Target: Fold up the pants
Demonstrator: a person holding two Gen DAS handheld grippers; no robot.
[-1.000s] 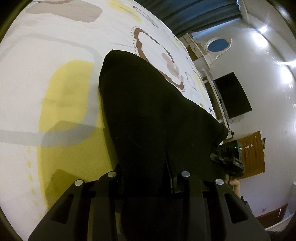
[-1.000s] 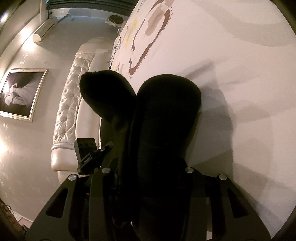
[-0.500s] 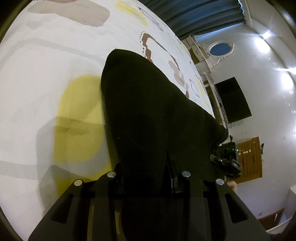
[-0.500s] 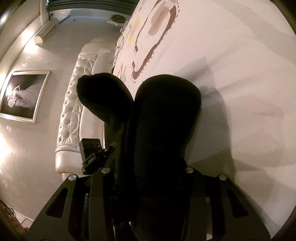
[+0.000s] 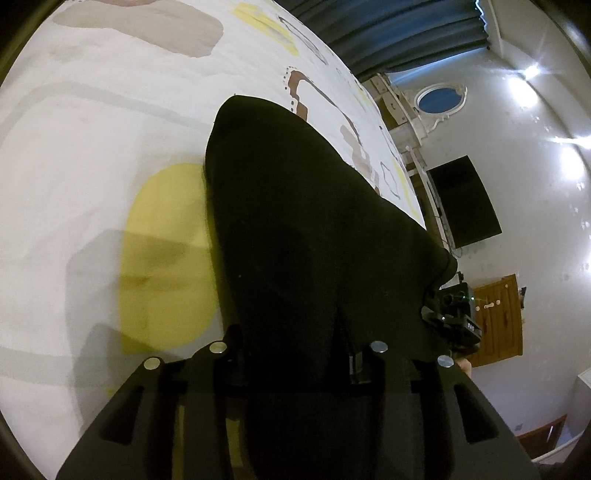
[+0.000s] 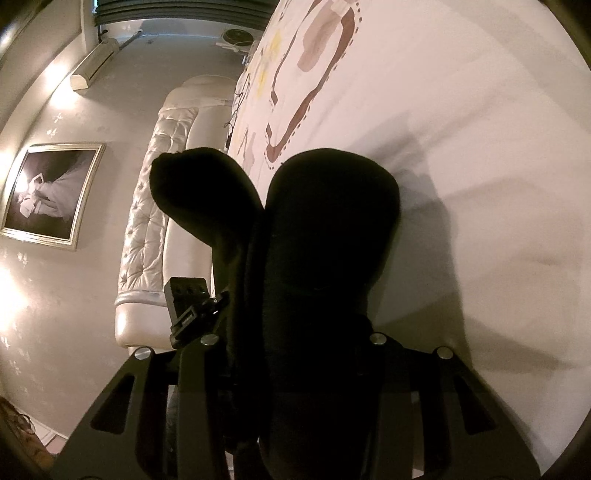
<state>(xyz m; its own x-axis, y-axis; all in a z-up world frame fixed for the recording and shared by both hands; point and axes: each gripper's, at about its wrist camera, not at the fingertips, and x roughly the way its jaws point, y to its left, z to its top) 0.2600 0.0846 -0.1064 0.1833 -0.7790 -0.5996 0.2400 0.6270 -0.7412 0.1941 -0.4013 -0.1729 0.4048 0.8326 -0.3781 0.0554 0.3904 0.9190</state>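
The black pants (image 5: 295,206) hang bunched over the patterned bedspread (image 5: 92,147), held up from both sides. My left gripper (image 5: 295,354) has the dark cloth between its fingers and draped over them; its jaws are opening, with the fabric still in the grip. My right gripper (image 6: 291,343) is shut on another thick fold of the pants (image 6: 325,236), which bulges in two rounded lobes ahead of it. Each view shows the other gripper at the edge of the cloth: the right one (image 5: 450,317), the left one (image 6: 188,306). The fingertips are hidden by cloth.
The bedspread (image 6: 461,129) is white with yellow, brown and grey shapes. A tufted white headboard (image 6: 147,221) and a framed picture (image 6: 48,192) lie to the left. A dark screen (image 5: 461,203), a wooden door (image 5: 495,317) and dark curtains (image 5: 388,33) stand past the bed.
Both grippers have shifted slightly across the bed with the pants: the yellow patch has slid rightward in the left wrist view. The cloth stays in both grips.
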